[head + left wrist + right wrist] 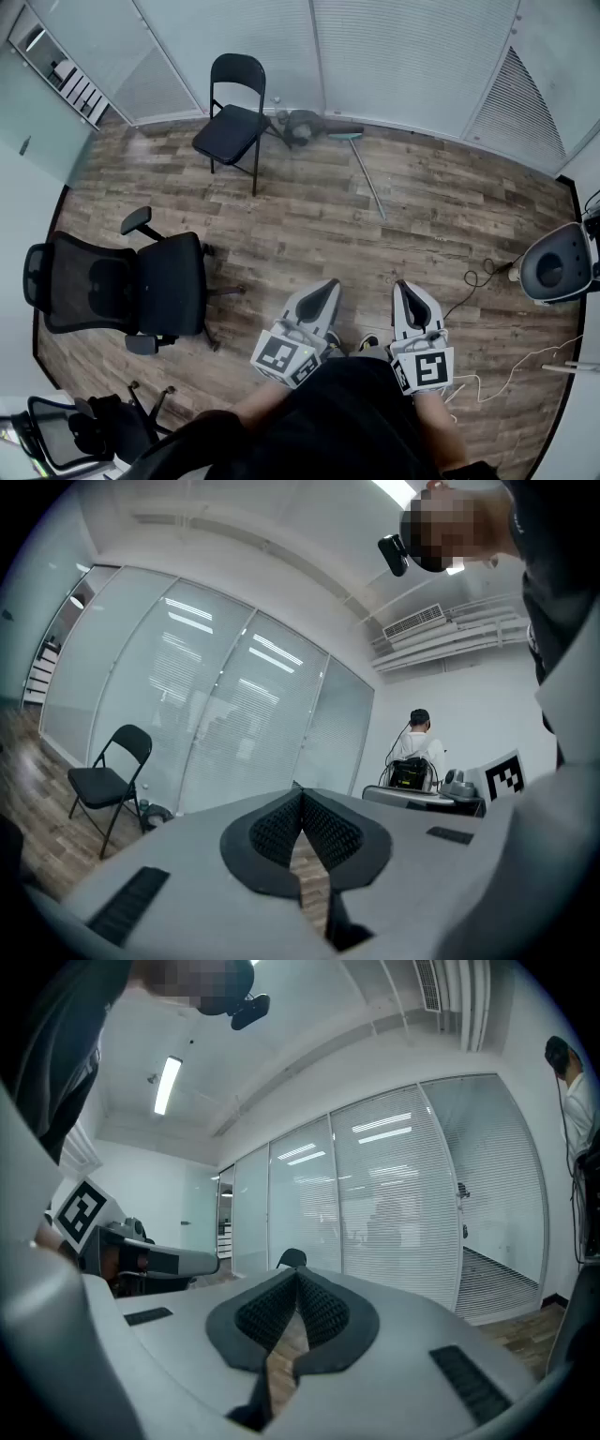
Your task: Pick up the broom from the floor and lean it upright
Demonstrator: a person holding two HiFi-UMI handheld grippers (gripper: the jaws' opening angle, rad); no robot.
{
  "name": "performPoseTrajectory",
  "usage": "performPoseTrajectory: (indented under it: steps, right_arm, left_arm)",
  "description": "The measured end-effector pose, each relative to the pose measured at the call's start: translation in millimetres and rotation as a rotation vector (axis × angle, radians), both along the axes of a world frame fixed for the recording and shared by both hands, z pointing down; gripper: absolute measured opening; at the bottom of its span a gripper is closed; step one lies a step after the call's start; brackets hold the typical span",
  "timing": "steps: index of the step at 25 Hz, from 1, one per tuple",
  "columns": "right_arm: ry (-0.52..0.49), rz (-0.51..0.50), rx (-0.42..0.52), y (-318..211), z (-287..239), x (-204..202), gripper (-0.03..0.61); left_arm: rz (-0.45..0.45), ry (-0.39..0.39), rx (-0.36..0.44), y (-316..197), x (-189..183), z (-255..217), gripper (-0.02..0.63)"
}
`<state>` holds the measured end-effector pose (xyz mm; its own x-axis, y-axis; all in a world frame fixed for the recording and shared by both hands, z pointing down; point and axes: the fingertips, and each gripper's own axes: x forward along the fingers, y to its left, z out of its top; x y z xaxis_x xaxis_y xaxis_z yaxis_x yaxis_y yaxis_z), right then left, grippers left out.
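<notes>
The broom [367,178] lies flat on the wood floor at the far side of the room, its head [345,134] near the glass wall and its thin grey handle running toward me. My left gripper [327,285] and right gripper [404,286] are held level side by side in front of my body, well short of the broom. Both are shut with nothing between the jaws. In the left gripper view the shut left gripper [302,795] points at the glass wall; in the right gripper view the right gripper [296,1274] does the same. The broom shows in neither gripper view.
A black folding chair [234,112] stands left of the broom head, with a grey bundle [300,127] beside it. A black office chair [131,281] sits at the left, another [84,427] at lower left. A round grey-and-white device [558,262] and cables [478,277] lie at the right. A person [420,752] stands in the background.
</notes>
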<state>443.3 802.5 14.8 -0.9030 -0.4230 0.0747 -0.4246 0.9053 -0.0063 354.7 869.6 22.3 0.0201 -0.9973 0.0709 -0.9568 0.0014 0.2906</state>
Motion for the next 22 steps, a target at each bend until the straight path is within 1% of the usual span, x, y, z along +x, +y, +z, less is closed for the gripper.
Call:
performPoseTrajectory:
  steps: [3, 7, 11, 16, 17, 19, 22]
  right_arm:
    - [-0.01, 0.003, 0.0, -7, -1, 4, 0.017]
    - [-0.021, 0.015, -0.01, -4, -2, 2, 0.017]
    - [-0.029, 0.014, -0.027, 2, 1, -1, 0.018]
    - [-0.022, 0.051, -0.043, 4, 6, 2, 0.018]
    - [-0.023, 0.043, -0.034, 6, 5, 4, 0.017]
    - [-0.012, -0.005, 0.008, 13, 1, 5, 0.017]
    - [0.04, -0.088, 0.086, 21, 0, 5, 0.017]
  left_arm:
    - [-0.005, 0.005, 0.014, -3, 2, -1, 0.02]
    - [0.008, -0.016, 0.03, 0, -2, -6, 0.02]
    - [0.011, -0.006, 0.037, 6, -6, -4, 0.02]
    - [0.02, 0.002, 0.035, 12, -12, -1, 0.02]
    - [0.023, 0.002, 0.037, 13, -12, -1, 0.02]
    - [0.031, -0.001, 0.041, 13, -12, 0, 0.02]
    - [0.043, -0.01, 0.042, 8, -13, 1, 0.02]
